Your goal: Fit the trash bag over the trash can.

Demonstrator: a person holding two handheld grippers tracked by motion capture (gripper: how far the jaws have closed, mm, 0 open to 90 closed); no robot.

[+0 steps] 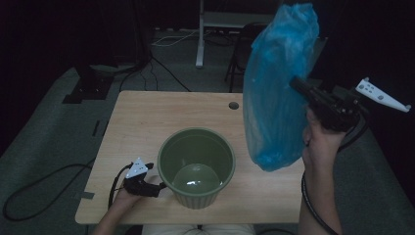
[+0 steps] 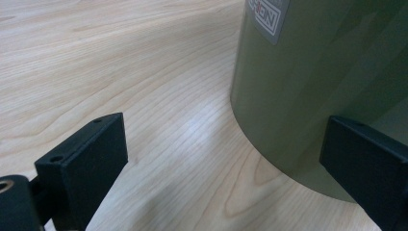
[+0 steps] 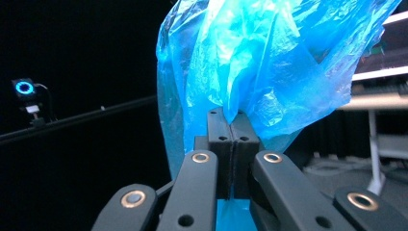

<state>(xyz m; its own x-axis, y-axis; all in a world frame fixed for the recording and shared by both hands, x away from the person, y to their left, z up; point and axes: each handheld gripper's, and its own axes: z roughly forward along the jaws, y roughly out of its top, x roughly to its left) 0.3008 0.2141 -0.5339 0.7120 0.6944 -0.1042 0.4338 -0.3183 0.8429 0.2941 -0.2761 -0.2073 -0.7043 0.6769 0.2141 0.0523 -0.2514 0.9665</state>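
On the table (image 1: 147,117), in the high view, the green bin (image 1: 196,166) stands at about 6 o'clock from the table's middle, near your edge, and its mouth is open and bare. Your left gripper (image 1: 159,186) lies at 9 o'clock of the bin, low on the wood, just beside its wall. Your right gripper (image 1: 297,84) is raised at 3 o'clock of the bin, well above the table, and it holds the blue bag (image 1: 279,93), which hangs in the air with its bottom end near the bin's rim at about 2 o'clock.

In the left gripper view, the jaws stand wide apart and hold nothing. One jaw is over bare wood, the other is beside the bin's (image 2: 317,82) wall; whether it touches the wall I cannot tell. I think this gripper is there to steady the bin, so bring it against the wall before the bag comes.

In the right gripper view, the jaws are pressed together on a gathered fold of the bag (image 3: 269,62), and the film spreads above them toward 12 o'clock.

For the step in hand, I judge that you line the bin with the bag. Carry the bag toward 9 o'clock until it hangs over the bin's middle, then lower it slowly, keeping the pinch firm.
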